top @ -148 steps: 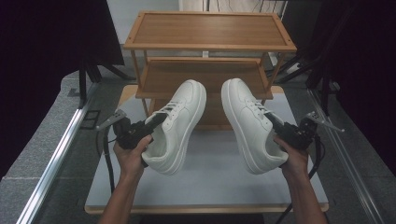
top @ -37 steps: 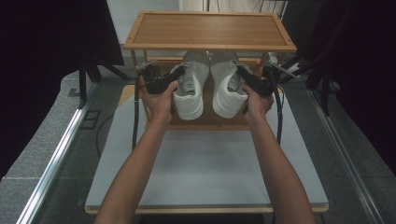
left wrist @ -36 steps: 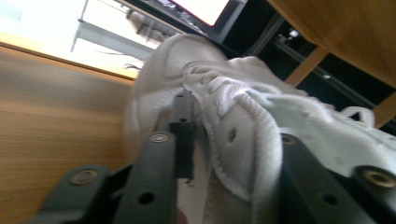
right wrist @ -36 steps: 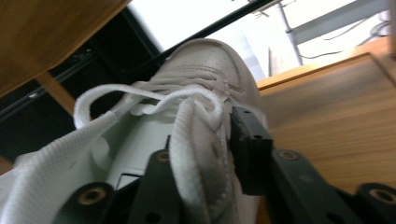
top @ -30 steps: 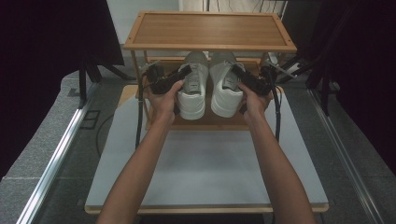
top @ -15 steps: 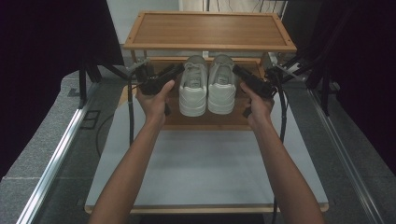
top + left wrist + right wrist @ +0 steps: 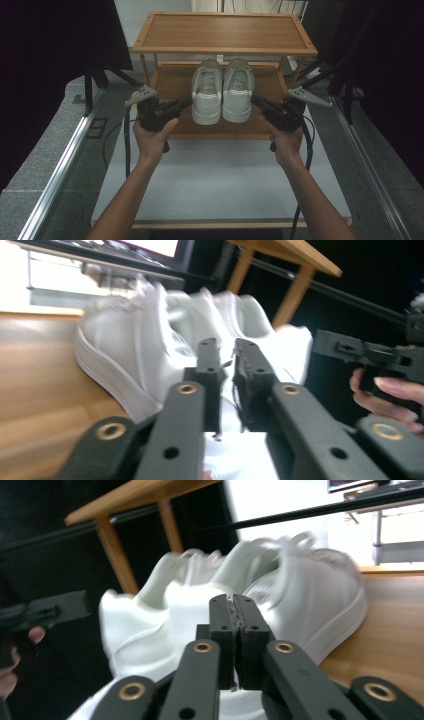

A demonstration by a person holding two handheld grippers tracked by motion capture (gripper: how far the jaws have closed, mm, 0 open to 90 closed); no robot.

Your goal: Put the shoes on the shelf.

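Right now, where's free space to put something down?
Free: the whole top shelf, and the white table between the forearms. Crowded: lower shelf middle, where the shoes sit; bare strips remain beside them.

Your rig's pretty much all matte black. The left gripper (image 7: 186, 101) and right gripper (image 7: 254, 99) each have a chunky black body with a pale grey three-cornered plate on top and a black cable trailing down off the back. Up close, the fingers (image 7: 207, 375) are blocky black bars on flat linkage arms, pinned with brass-coloured rivets and dotted with small round holes. Your forearms are bare, no sleeves or gloves showing.
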